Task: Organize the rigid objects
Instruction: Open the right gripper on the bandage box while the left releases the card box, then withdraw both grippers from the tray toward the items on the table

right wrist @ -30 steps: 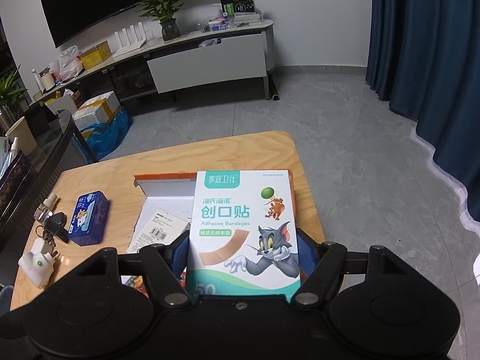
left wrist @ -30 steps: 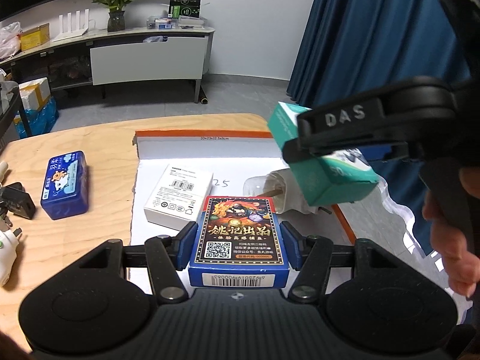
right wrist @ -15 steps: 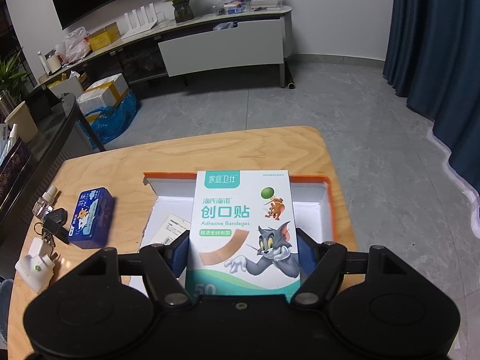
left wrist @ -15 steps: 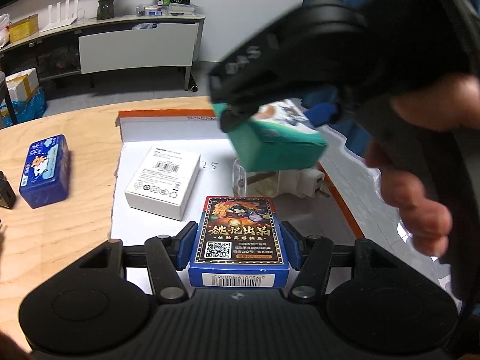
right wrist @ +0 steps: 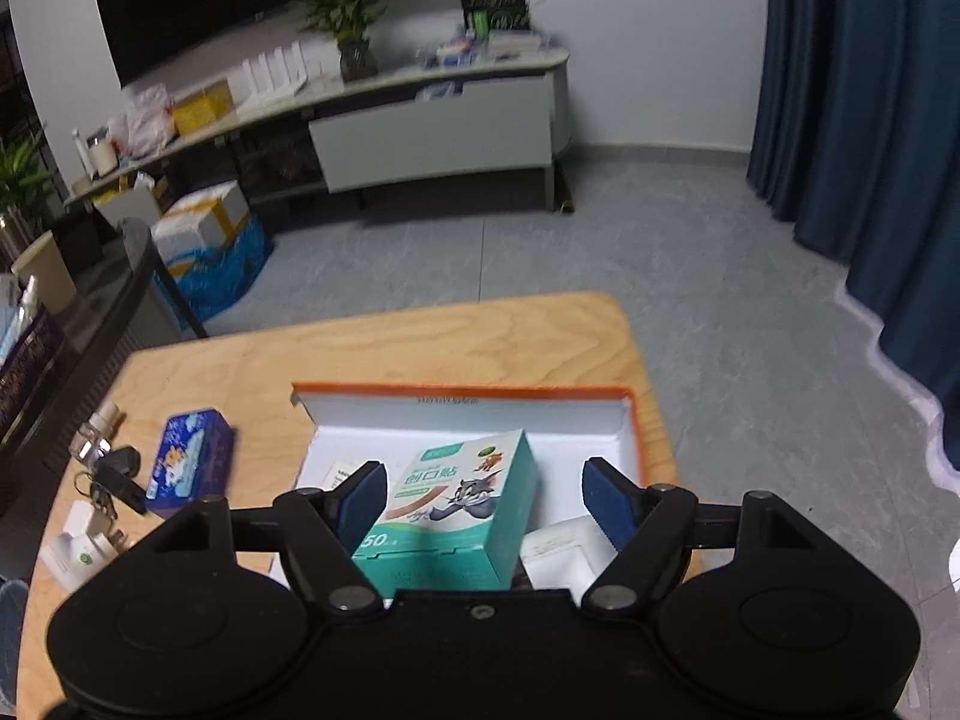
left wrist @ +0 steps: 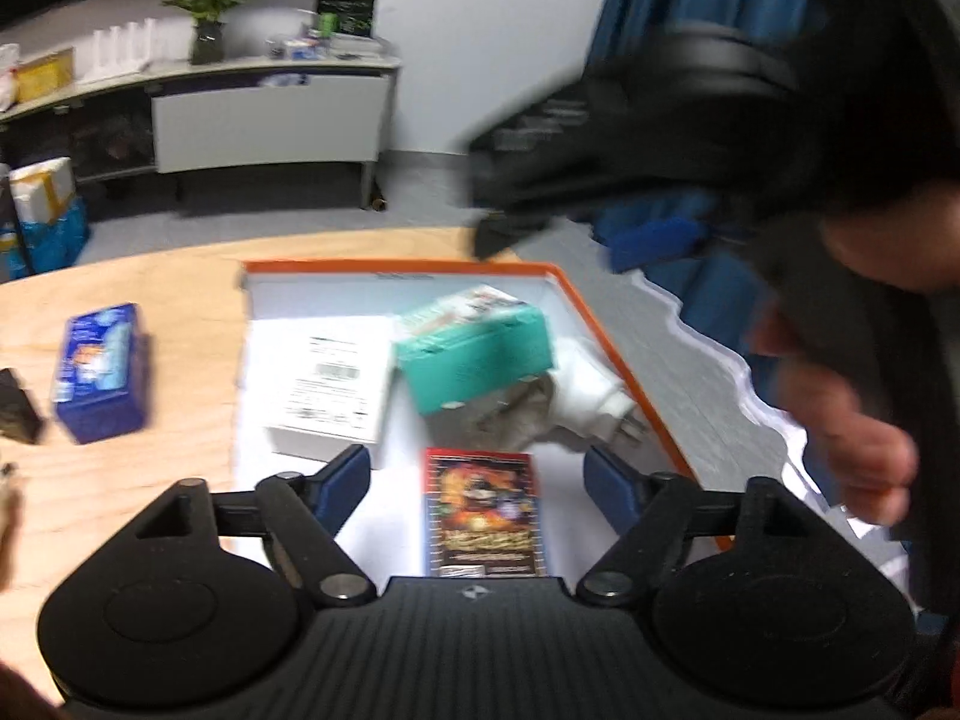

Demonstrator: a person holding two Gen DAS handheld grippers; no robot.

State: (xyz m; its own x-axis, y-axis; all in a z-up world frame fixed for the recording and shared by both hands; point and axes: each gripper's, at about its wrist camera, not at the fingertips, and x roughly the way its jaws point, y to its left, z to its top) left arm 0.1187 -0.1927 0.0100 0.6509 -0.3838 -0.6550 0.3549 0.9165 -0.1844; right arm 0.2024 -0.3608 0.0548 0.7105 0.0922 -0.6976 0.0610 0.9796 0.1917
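Left wrist: left gripper (left wrist: 474, 483) opening, clear of card box (left wrist: 483, 516); right gripper (right wrist: 483, 501) opening, bandage box (right wrist: 447, 510) released.

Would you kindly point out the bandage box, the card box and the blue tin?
bandage box (right wrist: 456, 498), right wrist view, printed top face.
card box (left wrist: 483, 513), left wrist view, illustrated top face.
blue tin (right wrist: 189, 459), right wrist view, lid.

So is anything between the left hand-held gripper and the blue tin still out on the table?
Nothing visible. The blue tin lies on bare wood left of the orange tray, clear of the opening left hand-held gripper; only the tray's left edge and the white box lie roughly that way.
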